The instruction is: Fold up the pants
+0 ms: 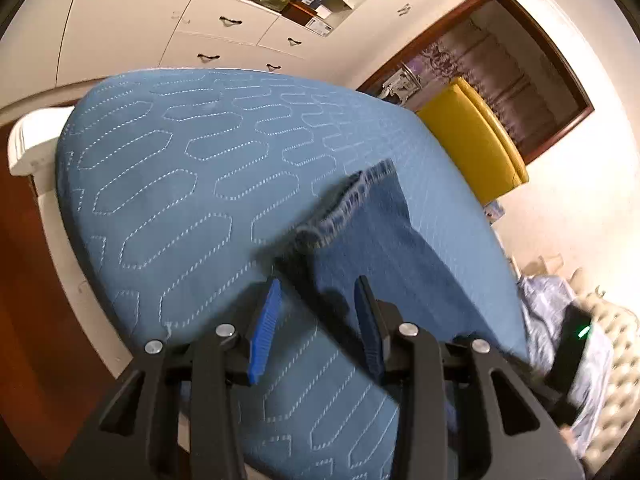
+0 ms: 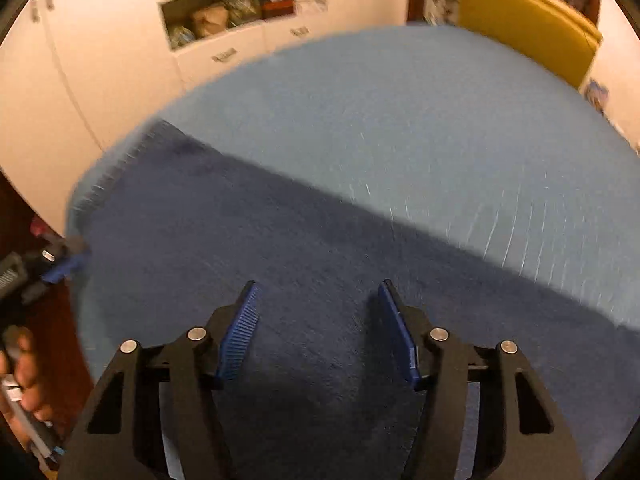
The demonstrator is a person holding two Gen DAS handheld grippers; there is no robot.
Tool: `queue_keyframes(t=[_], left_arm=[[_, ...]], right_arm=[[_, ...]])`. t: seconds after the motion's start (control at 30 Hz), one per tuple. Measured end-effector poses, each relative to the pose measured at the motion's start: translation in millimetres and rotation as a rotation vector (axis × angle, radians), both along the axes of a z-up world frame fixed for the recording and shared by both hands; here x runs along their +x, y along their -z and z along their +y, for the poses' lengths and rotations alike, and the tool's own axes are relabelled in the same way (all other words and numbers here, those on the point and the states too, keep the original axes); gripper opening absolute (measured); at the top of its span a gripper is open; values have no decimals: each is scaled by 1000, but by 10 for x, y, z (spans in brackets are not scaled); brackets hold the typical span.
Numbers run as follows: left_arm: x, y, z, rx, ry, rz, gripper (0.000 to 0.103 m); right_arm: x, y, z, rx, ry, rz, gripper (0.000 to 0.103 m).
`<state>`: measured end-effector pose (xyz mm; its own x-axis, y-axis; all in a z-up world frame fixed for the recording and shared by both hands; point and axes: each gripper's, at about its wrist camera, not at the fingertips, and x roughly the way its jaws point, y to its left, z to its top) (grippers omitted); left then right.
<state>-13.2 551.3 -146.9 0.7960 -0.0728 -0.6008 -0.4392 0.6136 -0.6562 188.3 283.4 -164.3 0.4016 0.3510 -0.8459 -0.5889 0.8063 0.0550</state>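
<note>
Dark blue jeans (image 1: 380, 240) lie flat on the bed's blue quilted cover (image 1: 180, 160). A stitched leg hem (image 1: 352, 196) points toward the far side. My left gripper (image 1: 319, 290) hovers over the near part of that leg, pointing down. Its blue pads stand apart, with the denim's edge lying flat below the gap. In the blurred right wrist view the jeans (image 2: 280, 240) run as a wide band across the cover (image 2: 400, 120). My right gripper (image 2: 317, 290) hangs over the denim with its pads wide apart and nothing between them. The left gripper's fingers (image 2: 64, 268) show by the hem end.
White wardrobe drawers (image 1: 224, 28) and cluttered shelves stand beyond the bed. A yellow padded chair (image 1: 468, 136) sits at the far corner by a dark doorway. Crumpled pale cloth (image 1: 540, 312) lies at the right edge. A hand (image 2: 24, 372) shows at lower left.
</note>
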Motion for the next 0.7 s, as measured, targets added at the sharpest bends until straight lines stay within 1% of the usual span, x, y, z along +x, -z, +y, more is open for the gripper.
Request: queue_keyframes(t=[0.07,0.1,0.17,0.23,0.27,0.3,0.33,0.4,0.43,0.5,0.53,0.57,0.6,0.63,0.67,0.7], left_arm=[[28,62,139,-93,-20,-37,38],[30,95,196,-134,-27,-55,38],[26,200,344,-250,-33,-112,41],[10,285,424,-319,-25,-149,41],[11,316,457,-345,-19,-162,37],[26,329,478,-352,-10,-160,36],[34,330,489,-353,-4,-159,36],[49,325,510,-367,1,-160,36],[41,351,532,-398,-1,-171,36],[18,411,577,-444,-8,-191,36],[19,413,580,-443,-7,-191,36],[30,393,572,-426,-4,-182,36],[41,378,570,-415,-5,-174,36],[52,365,564,-408,-8,-164,36],[40,364,568,-420,-15,-161,36],[26,386,575,-459,-32,-159,36]], right_arm=[[-55,1,32,-23,-20,-42,57],[-49,-9,40,-27,-20,-42,58],[-7,-37,32,-15,-6,-13,58],[52,-89,69,5,14,1,58],[83,-136,83,5,27,-14,58],[111,-185,100,-17,46,-49,58],[174,-237,105,-65,91,-97,58],[286,-225,77,-117,152,-119,58],[333,-212,93,-127,156,-116,58],[438,-121,157,-189,145,-137,58],[476,-53,188,-216,136,-136,58],[506,6,193,-228,129,-134,58],[516,5,182,-231,131,-150,62],[515,3,184,-240,131,-159,63],[520,2,190,-241,130,-158,63],[535,-3,178,-232,132,-148,63]])
